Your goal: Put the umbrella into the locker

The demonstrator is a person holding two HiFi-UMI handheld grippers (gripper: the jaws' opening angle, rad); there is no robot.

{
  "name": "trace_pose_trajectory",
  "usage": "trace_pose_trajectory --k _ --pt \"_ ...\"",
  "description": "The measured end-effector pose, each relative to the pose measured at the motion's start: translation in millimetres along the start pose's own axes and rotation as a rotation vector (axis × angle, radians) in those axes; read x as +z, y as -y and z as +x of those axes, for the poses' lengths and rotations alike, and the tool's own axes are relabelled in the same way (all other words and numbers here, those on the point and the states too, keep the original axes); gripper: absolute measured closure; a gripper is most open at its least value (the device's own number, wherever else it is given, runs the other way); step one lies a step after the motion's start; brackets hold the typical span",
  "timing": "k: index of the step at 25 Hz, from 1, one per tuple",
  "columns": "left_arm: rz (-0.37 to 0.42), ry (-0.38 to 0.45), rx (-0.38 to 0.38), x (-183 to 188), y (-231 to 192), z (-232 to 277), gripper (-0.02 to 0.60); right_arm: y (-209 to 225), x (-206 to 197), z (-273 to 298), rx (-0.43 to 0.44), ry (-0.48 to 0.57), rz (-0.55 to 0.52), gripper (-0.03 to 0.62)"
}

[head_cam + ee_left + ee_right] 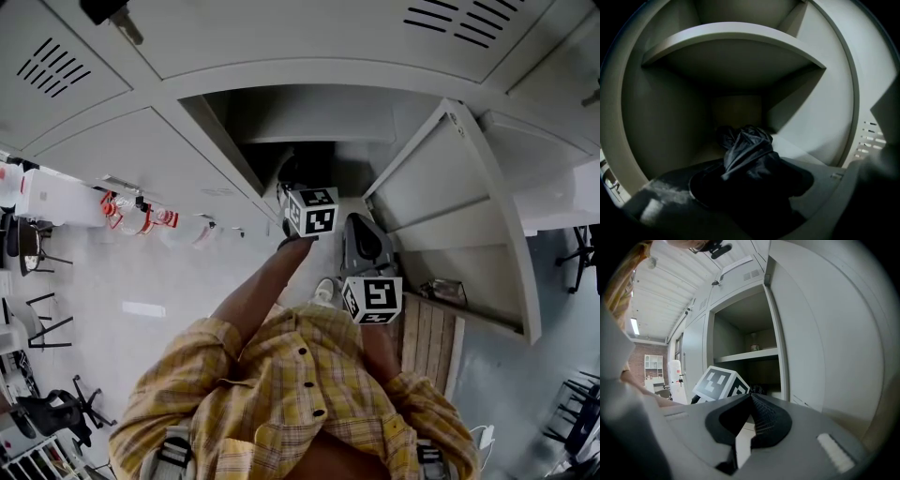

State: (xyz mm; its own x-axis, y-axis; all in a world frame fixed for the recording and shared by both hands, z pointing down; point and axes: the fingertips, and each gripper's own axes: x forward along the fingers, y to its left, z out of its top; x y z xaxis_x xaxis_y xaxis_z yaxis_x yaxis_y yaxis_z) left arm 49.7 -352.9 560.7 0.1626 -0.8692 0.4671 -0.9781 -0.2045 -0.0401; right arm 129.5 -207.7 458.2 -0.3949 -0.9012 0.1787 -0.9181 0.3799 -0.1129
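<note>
The right gripper (750, 398) waits outside the locker (774, 333), jaws closed on nothing. Only the left gripper view looks inside: the left gripper (750, 185) stands wide around the black umbrella (747, 150), which lies on the compartment floor under the shelf (736, 37).

— Any writing you can read here?

— None. The left gripper's cube (311, 211), at the centre of the head view, and the right gripper's cube (372, 300), just below it and to the right, carry black-and-white square patterns, not letters or digits.

— What about the clutter at the left edge?

— The red-and-white items (136, 217) there seem to have labels, but the print is too small to read. In the right gripper view, the white container (675, 376) at mid left shows a small red mark, also illegible.
</note>
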Motion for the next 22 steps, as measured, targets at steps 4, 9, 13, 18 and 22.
trace_pose_trajectory --k 4,9,13,18,22 --pt "0.004 0.014 -0.046 1 6 -2 0.254 -2 -1 -5 -0.008 -0.002 0.001 0.595" --pt "0.002 0.041 -0.088 5 7 -14 0.221 -6 -3 -11 -0.017 -0.006 0.009 0.595" --pt "0.000 0.062 -0.109 7 6 -31 0.219 -12 -2 -16 -0.024 -0.003 0.011 0.595" --pt "0.015 0.082 -0.141 7 7 -55 0.219 -23 -1 -22 -0.036 0.001 0.007 0.595" --pt "0.029 0.107 -0.166 8 7 -73 0.220 -33 0 -27 -0.045 0.004 0.000 0.595"
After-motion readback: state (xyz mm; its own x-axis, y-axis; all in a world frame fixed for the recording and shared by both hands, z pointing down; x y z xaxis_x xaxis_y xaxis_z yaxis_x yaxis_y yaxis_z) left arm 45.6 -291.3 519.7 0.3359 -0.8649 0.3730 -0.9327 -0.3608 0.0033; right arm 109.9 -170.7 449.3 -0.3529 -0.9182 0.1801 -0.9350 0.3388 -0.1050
